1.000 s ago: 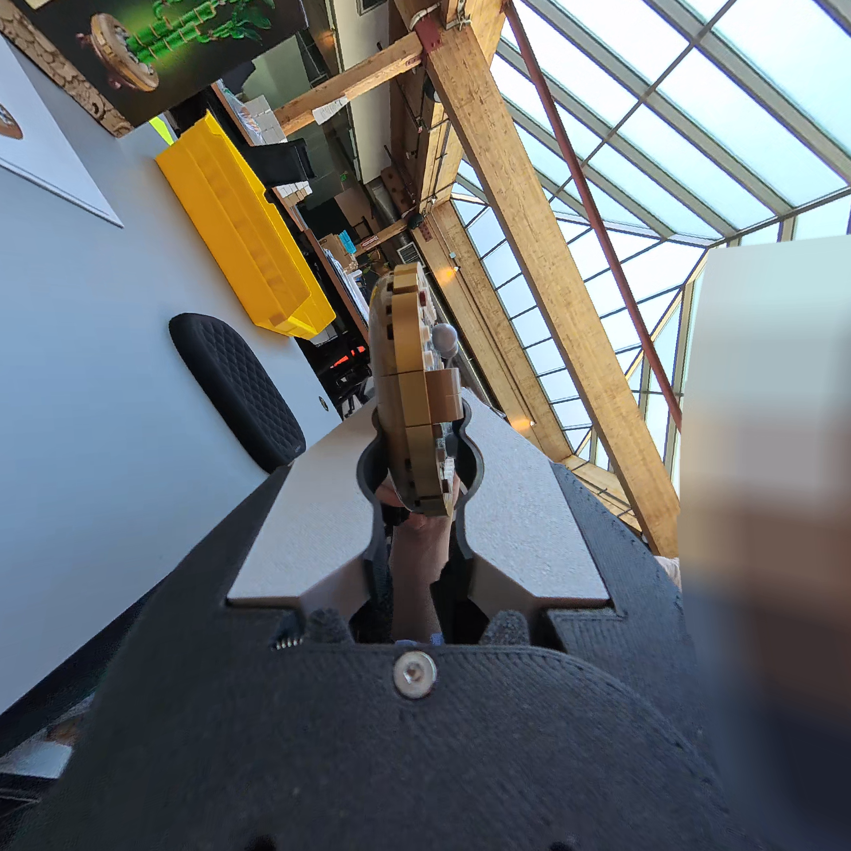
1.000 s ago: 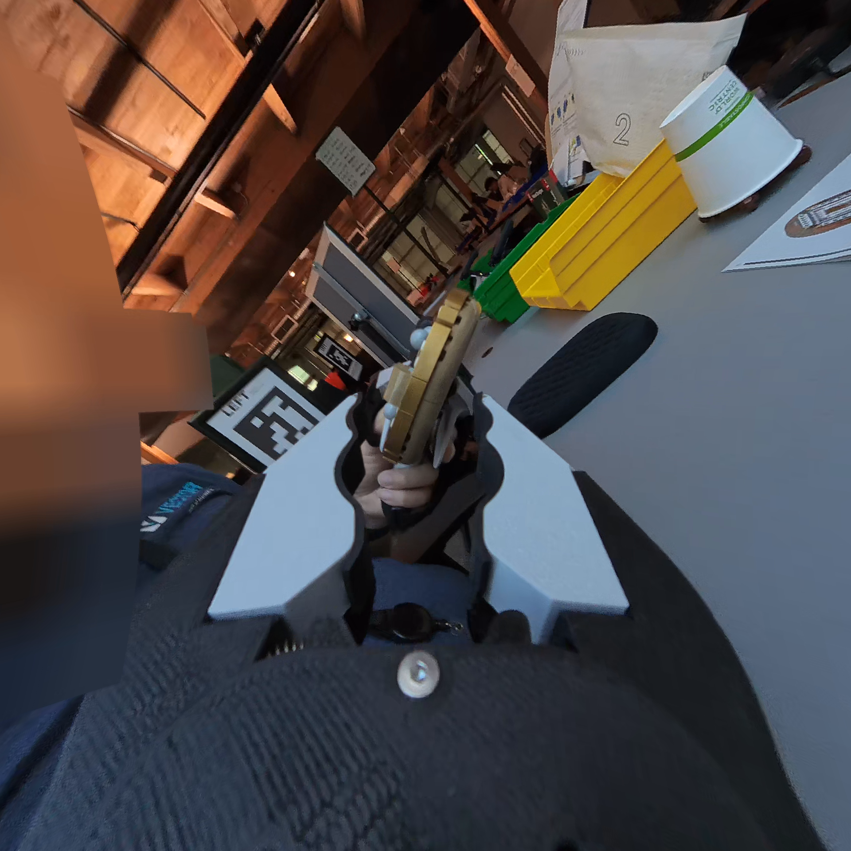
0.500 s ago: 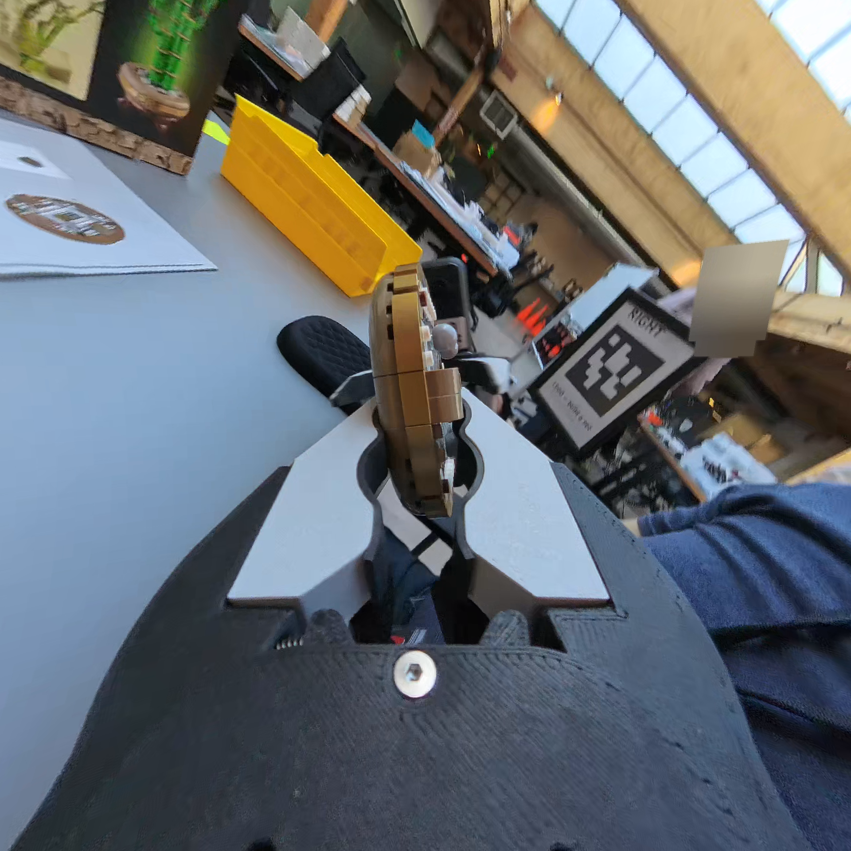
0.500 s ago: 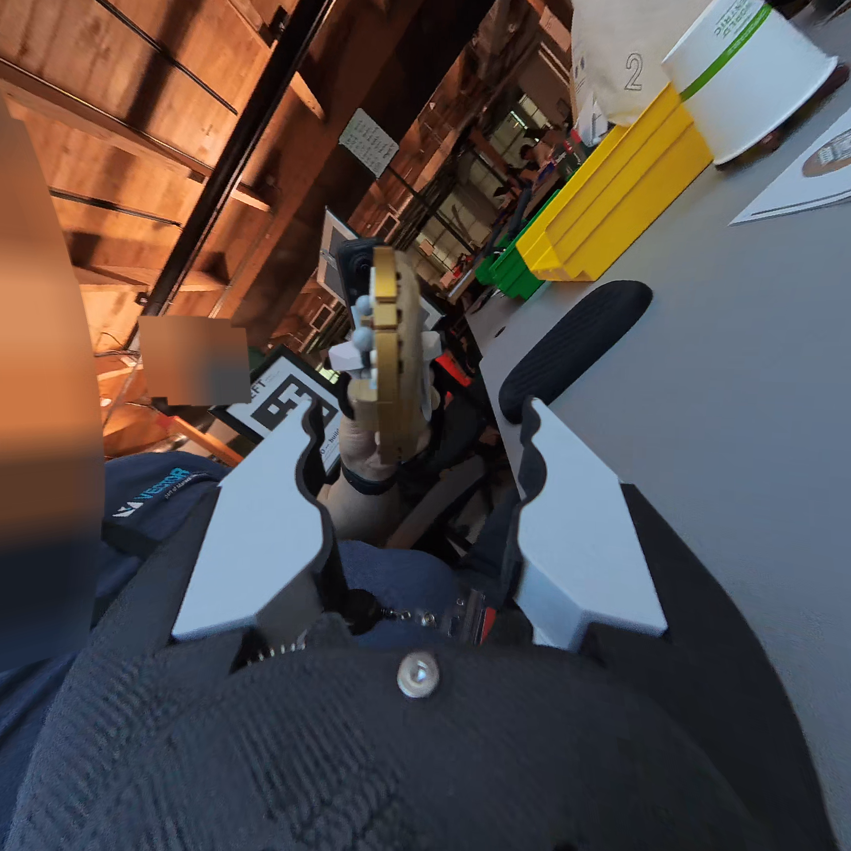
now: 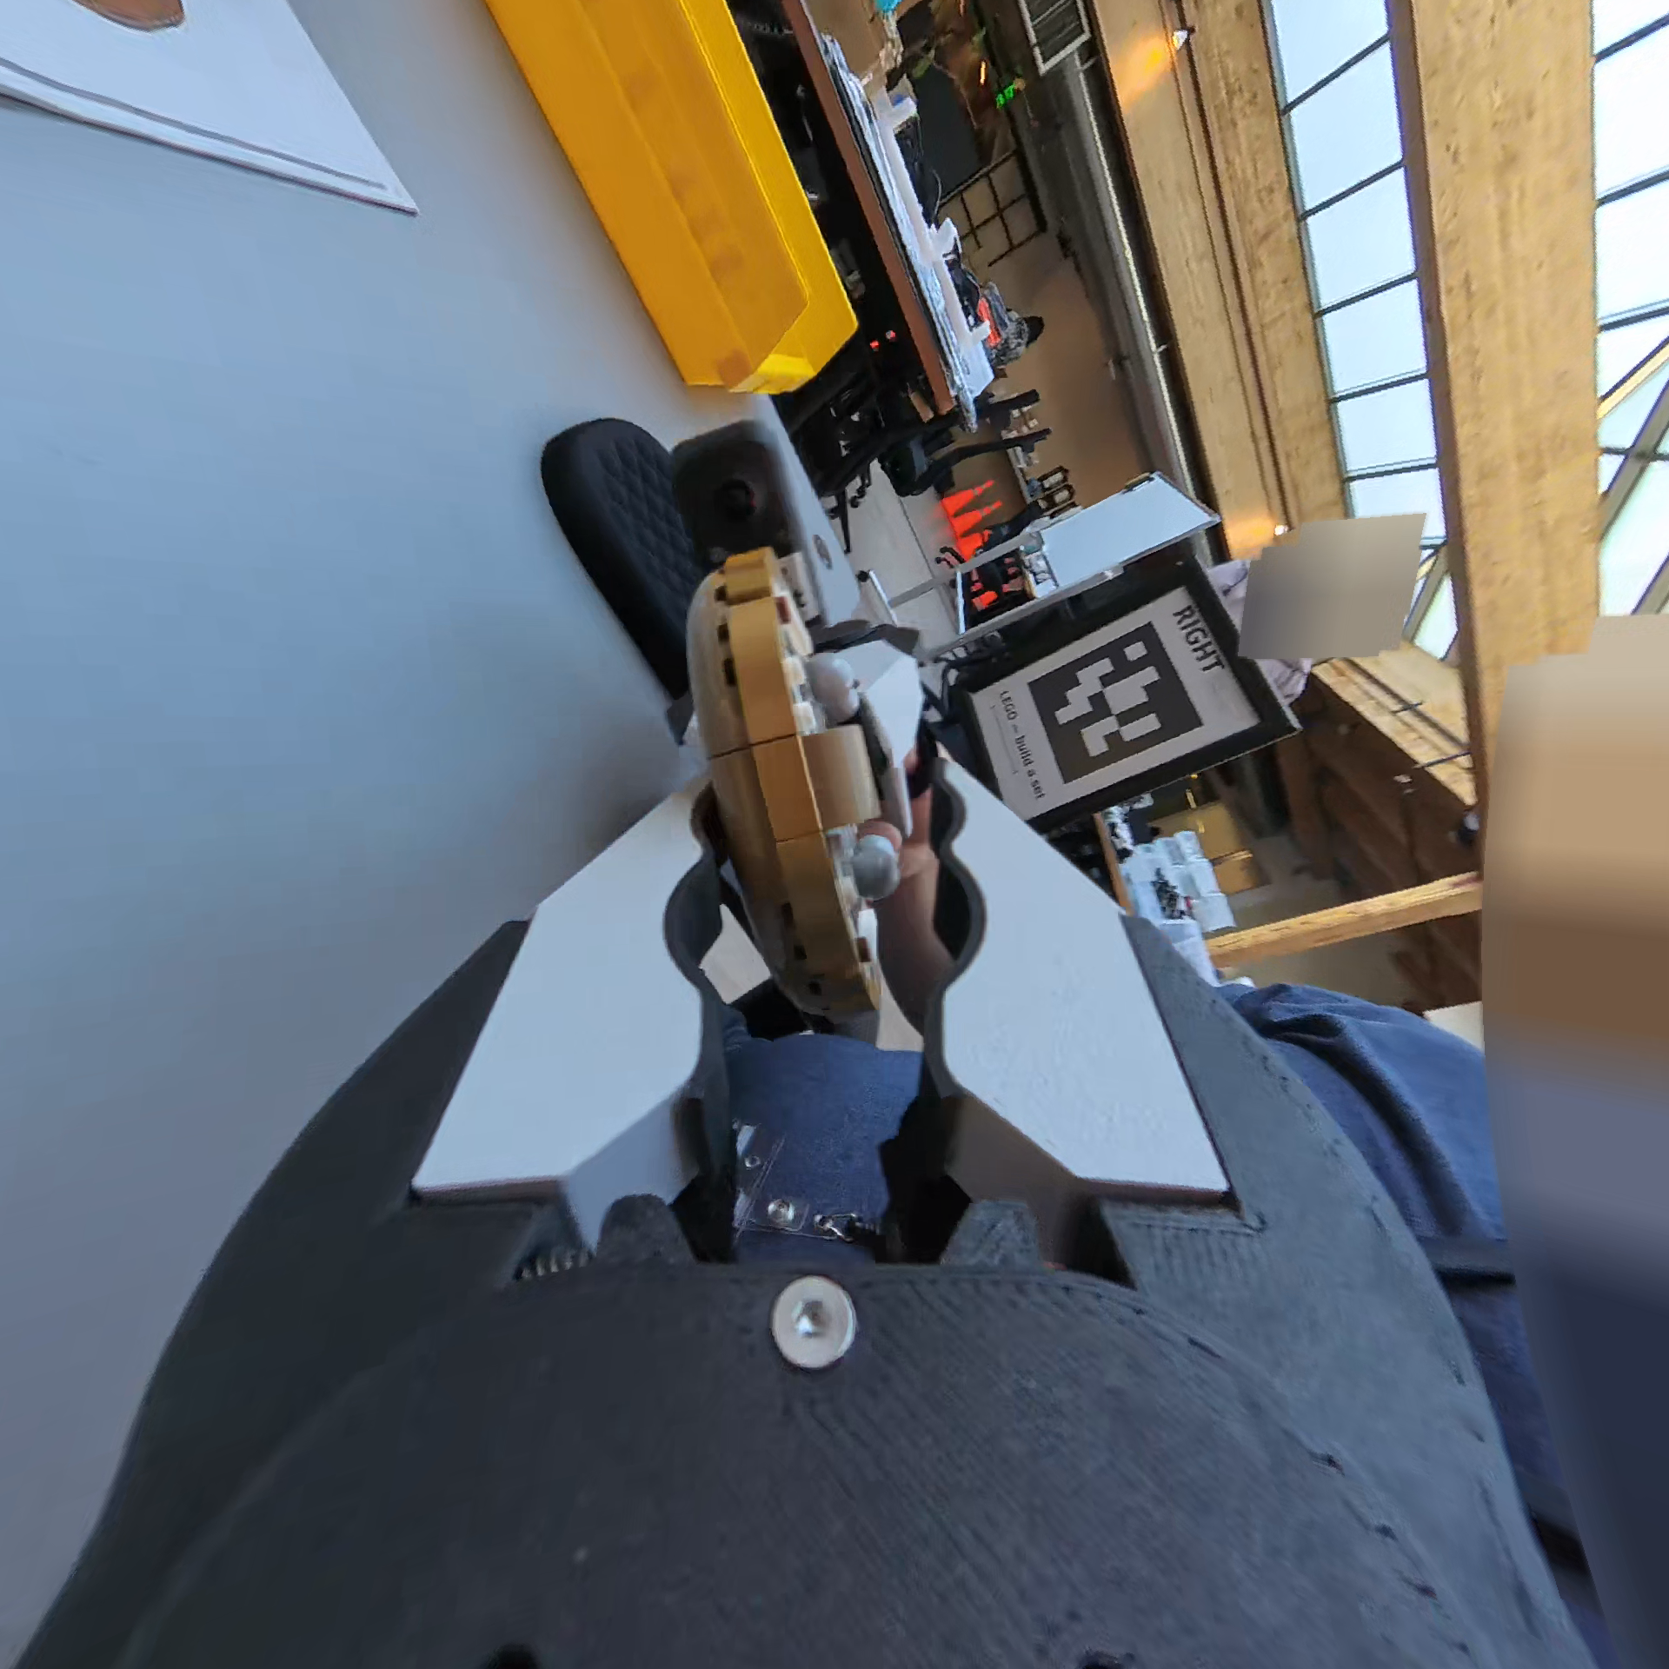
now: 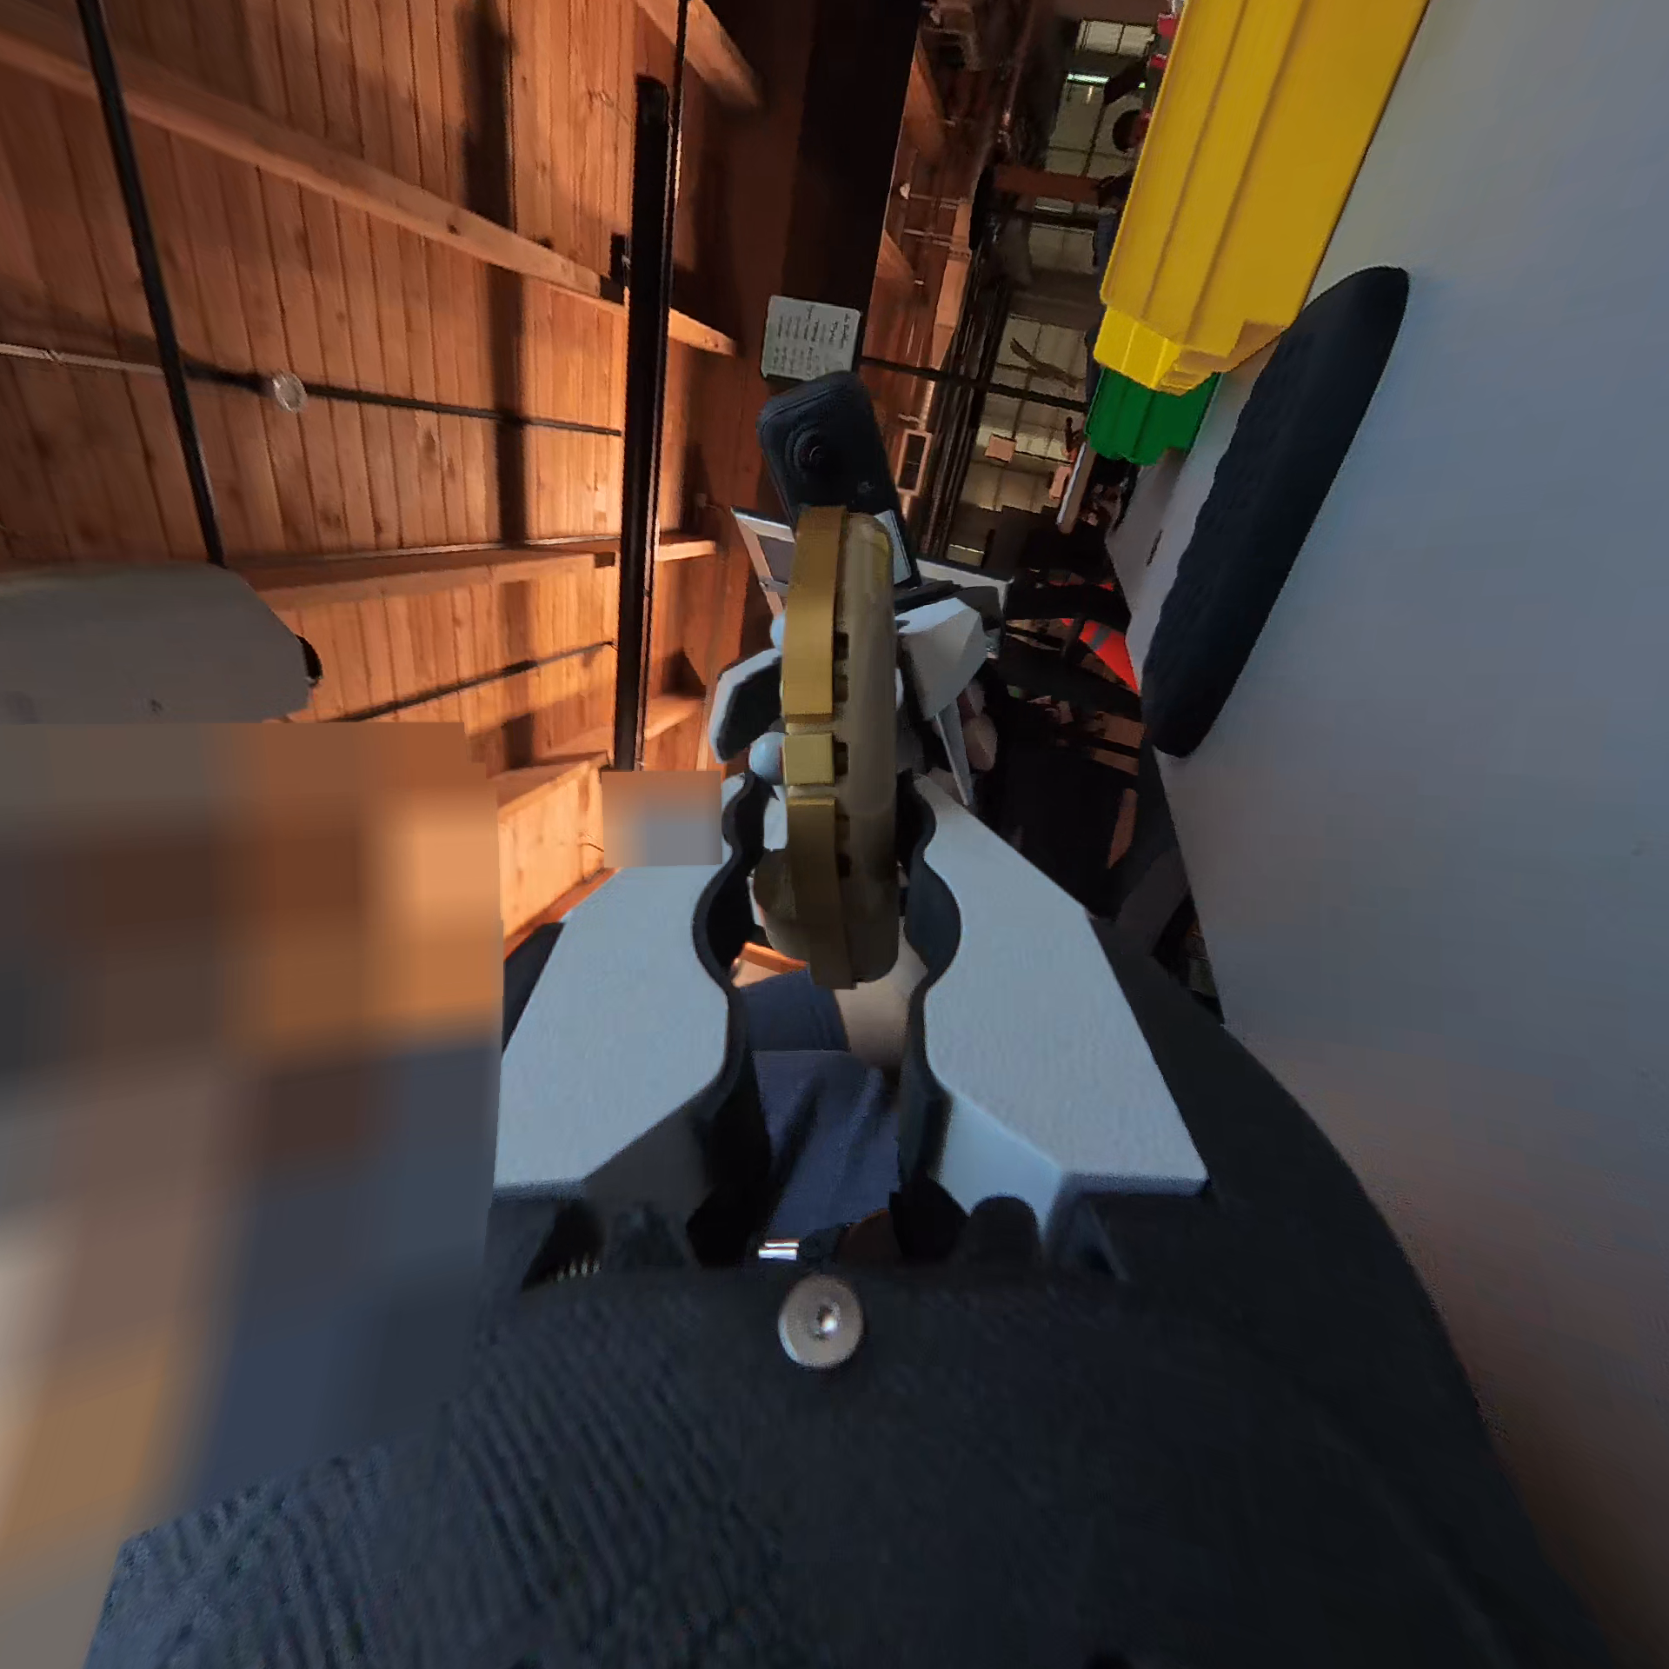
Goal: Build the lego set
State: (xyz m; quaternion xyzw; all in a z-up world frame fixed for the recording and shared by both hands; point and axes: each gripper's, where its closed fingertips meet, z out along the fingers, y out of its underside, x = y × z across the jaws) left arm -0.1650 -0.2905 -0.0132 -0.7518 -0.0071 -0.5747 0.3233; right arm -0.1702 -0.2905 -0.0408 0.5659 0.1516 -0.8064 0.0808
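- In the left wrist view the left gripper has its jaws parted, and the round tan-and-gold lego disc stands on edge in the gap between the dark pads. Whether either pad actually presses it I cannot tell; a gap shows on the studded side.
- In the right wrist view the right gripper shows the same disc edge-on between its fingers, with only a narrow gap each side. I cannot tell for certain whether these are clamped on it, or which tool bears its weight.
- The disc is up in the air, off the grey table, with the two tools meeting it from opposite sides.
- Judged risk: if one tool lets go before the other has a firm hold, the disc likely drops onto the person's lap or the table and could break apart.
- The small grey ball pieces stand proud of the studded face; a pad closing on them could knock them off or twist the disc.
- A grip on the thin rim gives little purchase, so it may pivot.
- Farther off, the black quilted pad and the yellow bin lie on the table, well apart from the handover.
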